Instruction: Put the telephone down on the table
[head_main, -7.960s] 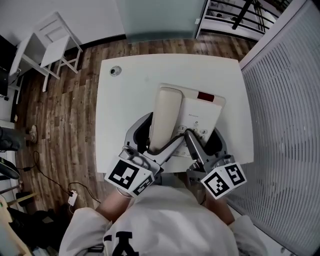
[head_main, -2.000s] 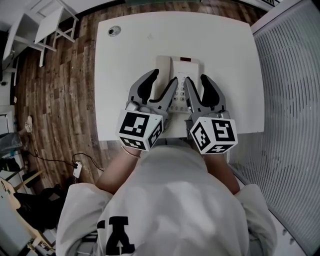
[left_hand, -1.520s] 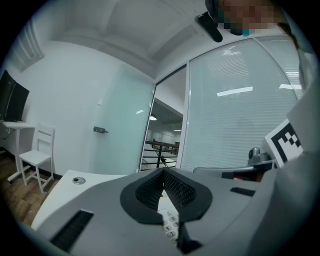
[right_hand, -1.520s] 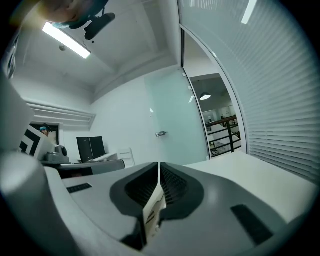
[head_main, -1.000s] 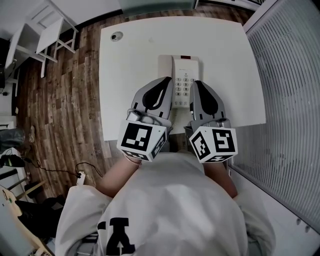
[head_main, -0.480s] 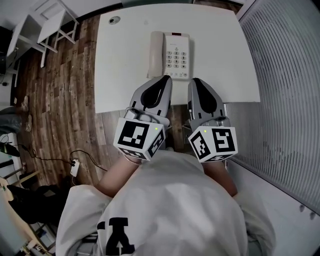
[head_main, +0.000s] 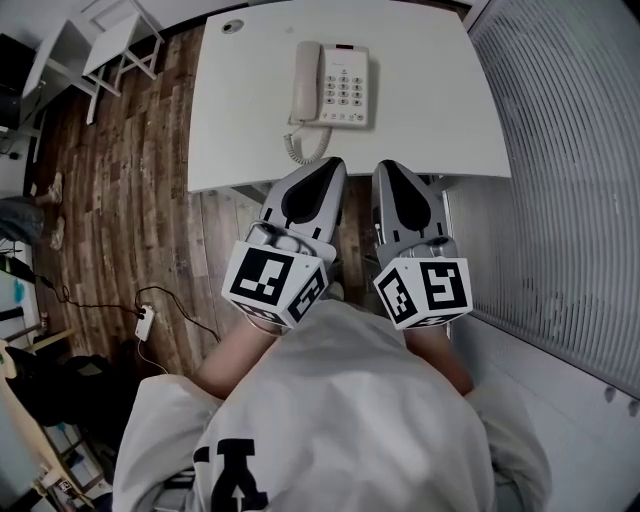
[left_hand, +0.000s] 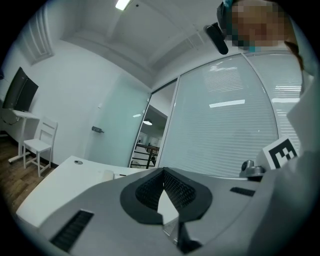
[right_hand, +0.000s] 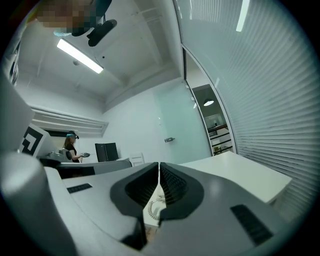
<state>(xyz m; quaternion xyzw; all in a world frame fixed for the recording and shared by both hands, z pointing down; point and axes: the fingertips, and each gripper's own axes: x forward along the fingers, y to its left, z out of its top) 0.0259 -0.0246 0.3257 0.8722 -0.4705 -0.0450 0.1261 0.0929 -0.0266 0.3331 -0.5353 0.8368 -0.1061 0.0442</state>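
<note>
A cream telephone (head_main: 330, 84) with its handset on the cradle lies flat on the white table (head_main: 430, 110), its coiled cord (head_main: 303, 148) curling toward the near edge. Both grippers hang in front of the table, off its near edge and apart from the phone. My left gripper (head_main: 334, 165) is shut with nothing in it, jaws together in the left gripper view (left_hand: 163, 172). My right gripper (head_main: 381, 168) is shut and empty too (right_hand: 158, 166); through its jaws a bit of the cord (right_hand: 152, 209) shows.
A small round grommet (head_main: 233, 26) sits at the table's far left corner. A white chair (head_main: 95, 45) stands to the left on the wooden floor (head_main: 130, 200). A slatted blind wall (head_main: 570, 180) runs along the right. Cables and a power strip (head_main: 143, 322) lie on the floor.
Both grippers have drawn back from the phone toward the person, past the table's near edge. The phone stays flat on the table; the cord now shows in full.
</note>
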